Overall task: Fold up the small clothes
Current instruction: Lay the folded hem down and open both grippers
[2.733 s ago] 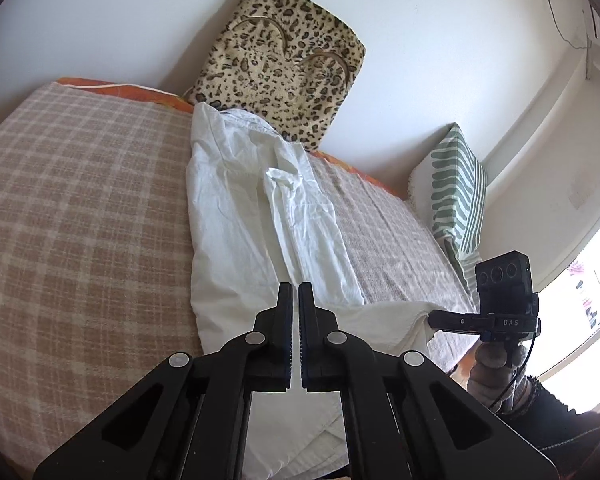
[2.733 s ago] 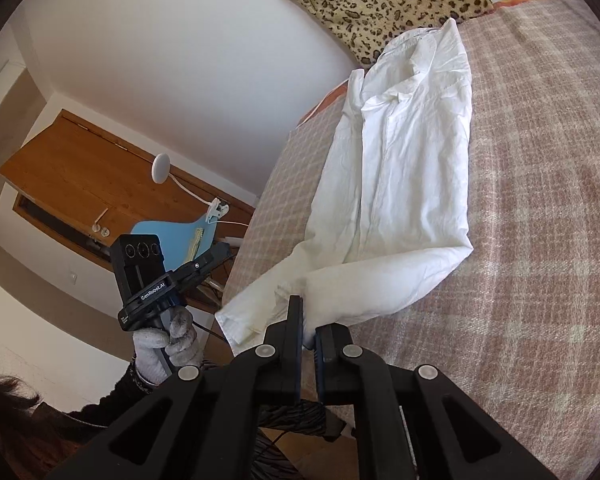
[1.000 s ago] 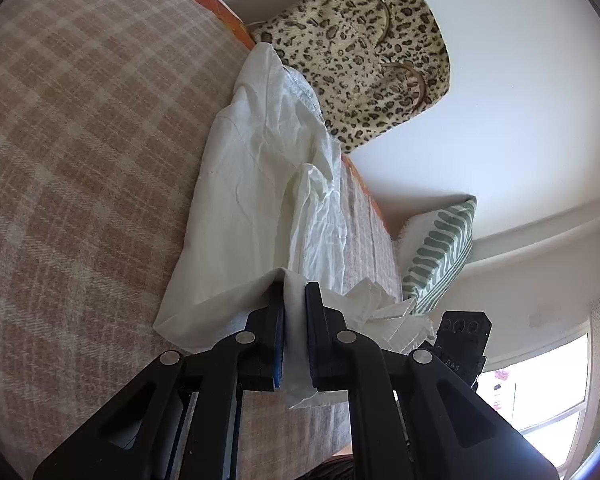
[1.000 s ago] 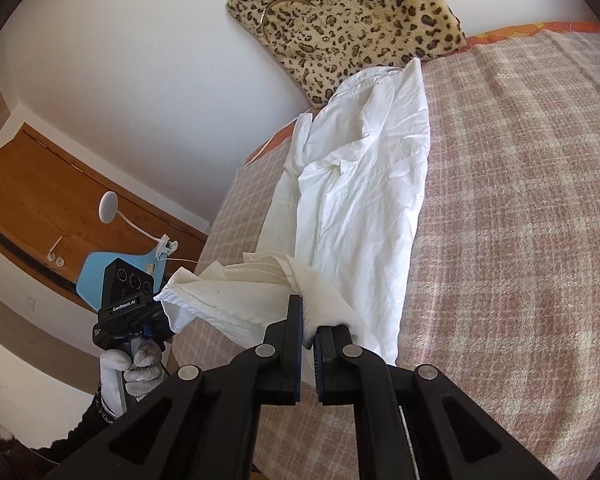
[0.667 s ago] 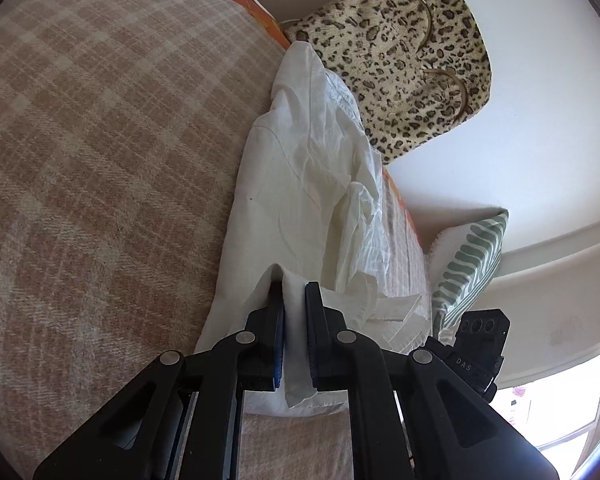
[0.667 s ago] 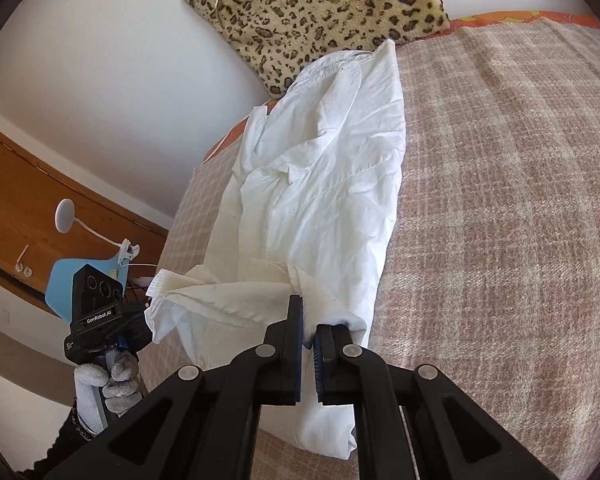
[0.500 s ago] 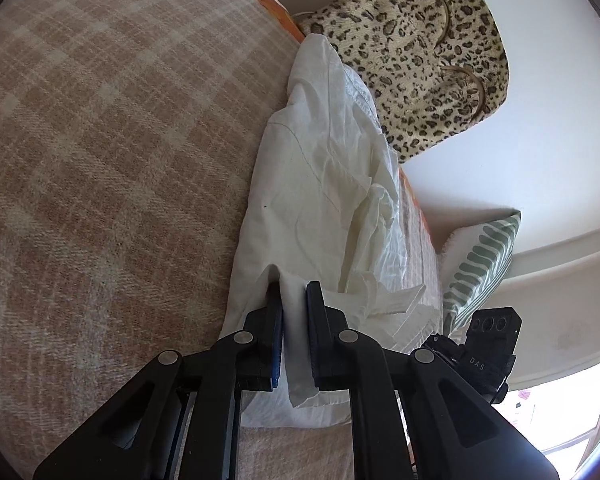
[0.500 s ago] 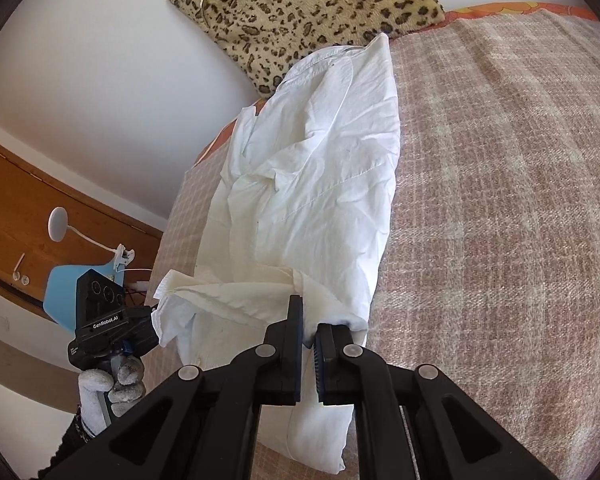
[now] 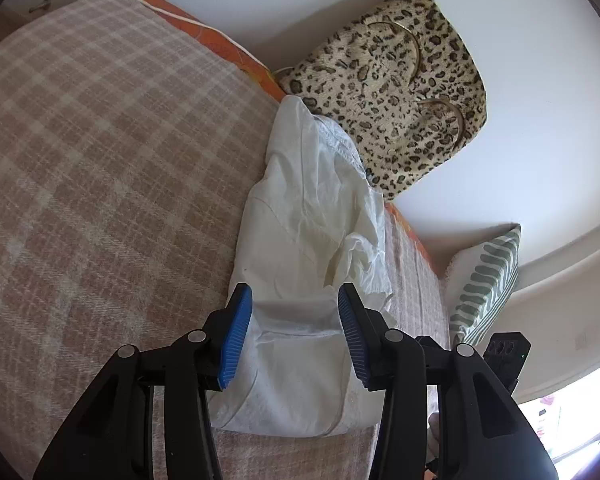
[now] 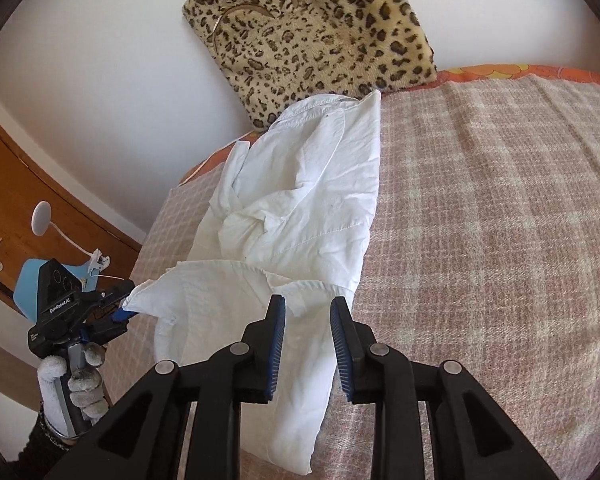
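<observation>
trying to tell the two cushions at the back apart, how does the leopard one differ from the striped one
The leopard cushion has dark spots on tan, furry-looking fabric; the striped cushion has green bands on white. The leopard cushion stands behind the white shirt's top end, and the shirt overlaps its lower edge, while the striped cushion sits apart from the shirt, further along the bed. The leopard cushion looks larger in the left wrist view. Both lean against the white wall.
</observation>
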Demonstrator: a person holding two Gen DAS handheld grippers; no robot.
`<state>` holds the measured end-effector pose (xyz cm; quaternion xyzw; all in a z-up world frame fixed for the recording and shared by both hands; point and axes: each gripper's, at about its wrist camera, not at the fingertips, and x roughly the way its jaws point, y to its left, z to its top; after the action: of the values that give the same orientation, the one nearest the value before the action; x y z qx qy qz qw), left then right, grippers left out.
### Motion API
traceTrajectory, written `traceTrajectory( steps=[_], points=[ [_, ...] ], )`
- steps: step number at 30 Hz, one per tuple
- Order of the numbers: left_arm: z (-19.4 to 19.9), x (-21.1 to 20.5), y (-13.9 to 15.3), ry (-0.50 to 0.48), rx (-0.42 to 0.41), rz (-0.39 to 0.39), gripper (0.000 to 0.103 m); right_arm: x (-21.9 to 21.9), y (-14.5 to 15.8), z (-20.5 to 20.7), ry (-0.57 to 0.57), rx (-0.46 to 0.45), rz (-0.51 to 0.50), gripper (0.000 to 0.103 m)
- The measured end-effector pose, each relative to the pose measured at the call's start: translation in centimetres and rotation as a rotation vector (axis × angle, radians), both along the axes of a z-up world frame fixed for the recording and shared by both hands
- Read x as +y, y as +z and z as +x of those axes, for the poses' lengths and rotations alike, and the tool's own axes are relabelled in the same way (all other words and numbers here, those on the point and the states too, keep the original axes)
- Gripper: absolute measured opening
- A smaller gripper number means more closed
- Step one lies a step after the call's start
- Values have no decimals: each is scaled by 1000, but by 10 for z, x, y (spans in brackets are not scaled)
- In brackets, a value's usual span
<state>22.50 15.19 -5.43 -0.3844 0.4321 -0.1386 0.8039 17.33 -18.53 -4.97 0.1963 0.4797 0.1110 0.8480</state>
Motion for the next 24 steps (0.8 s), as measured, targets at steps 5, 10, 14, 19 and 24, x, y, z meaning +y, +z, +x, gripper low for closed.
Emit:
traceTrajectory(
  steps=[5, 10, 14, 19, 24],
  points=[
    [-18, -28, 24, -105, -127, 127, 43, 21, 18, -18, 85, -44, -58, 29],
    [-20, -76, 22, -282, -156, 219, 43, 18, 7, -42, 106, -12, -57, 33],
    [-13, -95, 6, -340, -108, 219, 43, 4, -11, -66, 178, 21, 32, 34],
    [-13, -119, 9, -405, -122, 219, 43, 7, -28, -84, 244, 32, 55, 35],
    [-8, -134, -2, -425, -105, 266, 43, 14, -36, -78, 267, 34, 42, 37]
  ],
)
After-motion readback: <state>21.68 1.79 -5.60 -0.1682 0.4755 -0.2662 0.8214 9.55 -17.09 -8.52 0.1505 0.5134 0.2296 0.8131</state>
